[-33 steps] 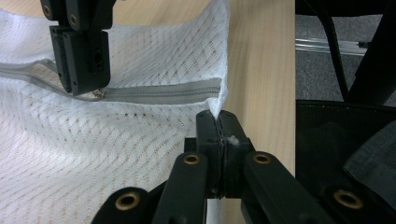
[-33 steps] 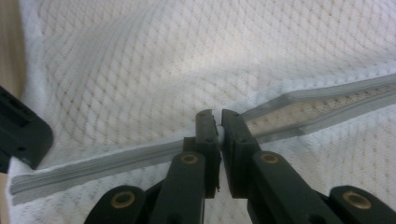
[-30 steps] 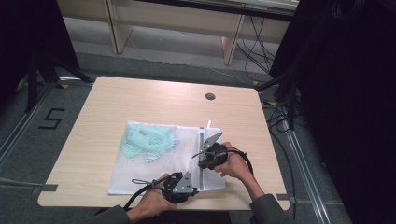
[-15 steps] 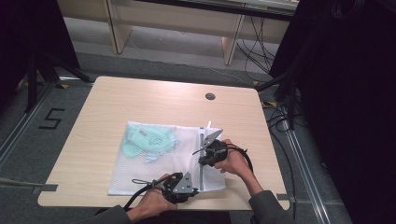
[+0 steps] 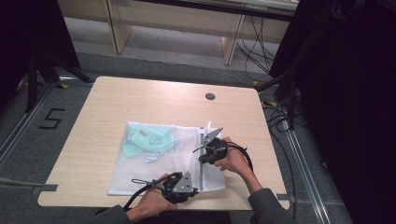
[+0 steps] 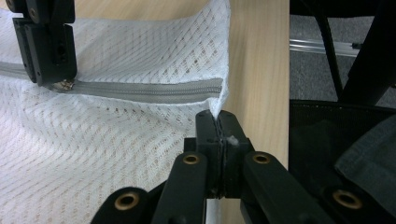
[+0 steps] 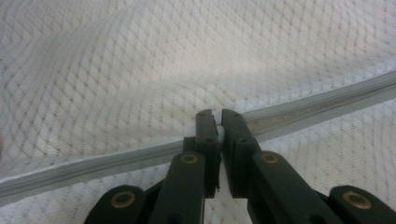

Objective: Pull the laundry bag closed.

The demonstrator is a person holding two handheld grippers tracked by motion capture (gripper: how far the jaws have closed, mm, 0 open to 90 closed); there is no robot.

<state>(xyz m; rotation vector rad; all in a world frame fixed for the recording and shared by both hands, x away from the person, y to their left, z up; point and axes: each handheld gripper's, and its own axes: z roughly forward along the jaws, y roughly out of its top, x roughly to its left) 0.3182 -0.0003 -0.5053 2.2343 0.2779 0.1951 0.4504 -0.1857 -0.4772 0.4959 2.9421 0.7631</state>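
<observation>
A white mesh bag [image 5: 140, 172] lies flat on the table [image 5: 140, 100] with a mint green garment [image 5: 147, 142] inside it. A grey zipper [image 6: 149, 88] runs along the bag's right side. My left gripper [image 5: 198, 186] is at the table's front edge, shut on the bag's corner [image 6: 222, 100] just past the zipper's end. My right gripper [image 5: 202, 156] is farther along the zipper [image 7: 93, 165], jaws pressed together over the zipper pull [image 6: 65, 85]. In the right gripper view its jaws [image 7: 215, 116] meet right on the zipper line.
A round cable hole [image 5: 210, 96] sits in the table's far right part. Black cables [image 5: 280, 121] hang off the right edge. Pale wooden furniture legs [image 5: 231, 44] stand beyond the far edge, and the floor at the left bears a marked "5" [image 5: 50, 119].
</observation>
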